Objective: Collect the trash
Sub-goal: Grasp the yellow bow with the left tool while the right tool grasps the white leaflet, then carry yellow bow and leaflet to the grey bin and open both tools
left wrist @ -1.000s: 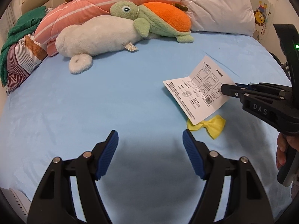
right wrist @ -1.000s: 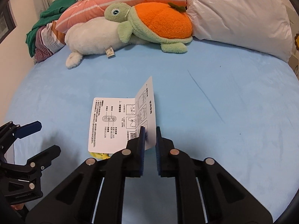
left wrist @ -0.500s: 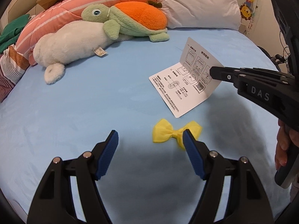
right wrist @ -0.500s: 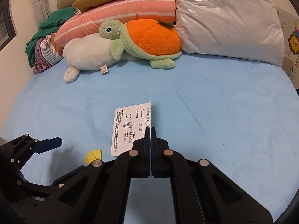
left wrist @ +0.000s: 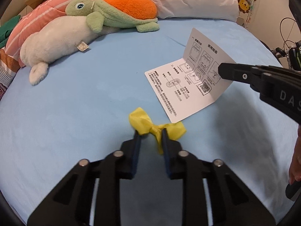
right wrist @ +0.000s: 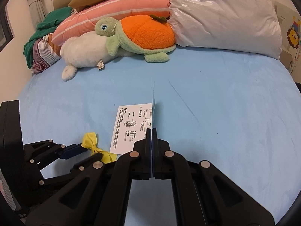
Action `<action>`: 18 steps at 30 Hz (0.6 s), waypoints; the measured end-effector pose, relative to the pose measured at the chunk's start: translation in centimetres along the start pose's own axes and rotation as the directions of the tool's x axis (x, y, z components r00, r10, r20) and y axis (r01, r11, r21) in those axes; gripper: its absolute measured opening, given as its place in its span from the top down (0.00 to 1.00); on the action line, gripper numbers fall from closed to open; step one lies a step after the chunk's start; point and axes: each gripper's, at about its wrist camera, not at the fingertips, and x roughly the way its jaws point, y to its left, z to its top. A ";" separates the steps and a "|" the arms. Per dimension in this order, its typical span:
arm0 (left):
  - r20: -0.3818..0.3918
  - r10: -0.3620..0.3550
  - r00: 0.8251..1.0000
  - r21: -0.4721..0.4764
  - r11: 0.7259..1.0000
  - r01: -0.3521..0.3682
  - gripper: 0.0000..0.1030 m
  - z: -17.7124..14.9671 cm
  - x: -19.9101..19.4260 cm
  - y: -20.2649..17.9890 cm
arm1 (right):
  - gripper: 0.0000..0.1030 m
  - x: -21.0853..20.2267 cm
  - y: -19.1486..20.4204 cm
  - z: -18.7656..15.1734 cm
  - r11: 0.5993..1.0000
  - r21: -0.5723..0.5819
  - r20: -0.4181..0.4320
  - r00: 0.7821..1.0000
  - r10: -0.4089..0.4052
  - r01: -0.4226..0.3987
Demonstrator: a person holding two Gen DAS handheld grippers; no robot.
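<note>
Since half a second ago our left gripper (left wrist: 150, 131) has moved forward and narrowed its wide-open jaws around the small yellow twisted wrapper shaped like a bow (left wrist: 157, 127), while our right gripper (right wrist: 151, 130) has stayed clamped on the folded white printed instruction leaflet (left wrist: 188, 84). Both pieces of trash are over the light blue bed sheet (left wrist: 75, 103), well apart from the orange-shelled green plush turtle (left wrist: 120, 12) and the white plush seal (left wrist: 56, 39) at the head of the bed. We judge we are mid-pickup of the second item. The right jaws are pressed fully together on the leaflet's upright flap, its lower corner close over the wrapper. The left jaws are partly closed, straddling the wrapper's knot and touching it on both sides, though we cannot tell whether they grip it firmly. Next we would finish the squeeze and lift both pieces toward a bin, none of which is visible.
</note>
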 end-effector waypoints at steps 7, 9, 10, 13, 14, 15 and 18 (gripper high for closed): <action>0.016 -0.006 1.000 0.008 1.000 0.006 0.95 -0.4 -2.1 -0.6 | 1.00 -2.1 0.1 -1.0 1.000 0.020 -0.004 1.000 -0.007 0.007; 0.022 -0.004 1.000 0.010 1.000 0.004 0.95 -0.6 -3.0 -0.6 | 1.00 -2.8 0.1 -1.5 1.000 0.027 -0.006 1.000 -0.007 0.008; 0.026 -0.003 1.000 0.010 1.000 0.003 0.95 -0.7 -3.7 -0.6 | 1.00 -3.2 0.1 -1.7 0.999 0.031 -0.008 1.000 -0.007 0.007; 0.035 0.001 0.999 0.008 1.000 -0.002 0.95 -1.2 -5.4 -0.5 | 1.00 -4.5 0.3 -2.6 0.999 0.046 -0.011 1.000 -0.005 0.006; 0.037 0.001 0.999 0.006 1.000 -0.002 0.95 -1.5 -6.0 -0.5 | 1.00 -5.0 0.4 -3.0 0.999 0.053 -0.011 1.000 -0.003 0.004; 0.039 0.003 0.999 0.003 1.000 -0.003 0.95 -1.7 -6.6 -0.4 | 1.00 -5.5 0.6 -3.2 0.998 0.057 -0.010 1.000 -0.002 0.003; 0.046 0.007 0.999 -0.001 1.000 -0.007 0.95 -2.7 -8.5 -0.3 | 1.00 -7.1 1.3 -4.0 0.998 0.061 -0.005 1.000 0.002 -0.002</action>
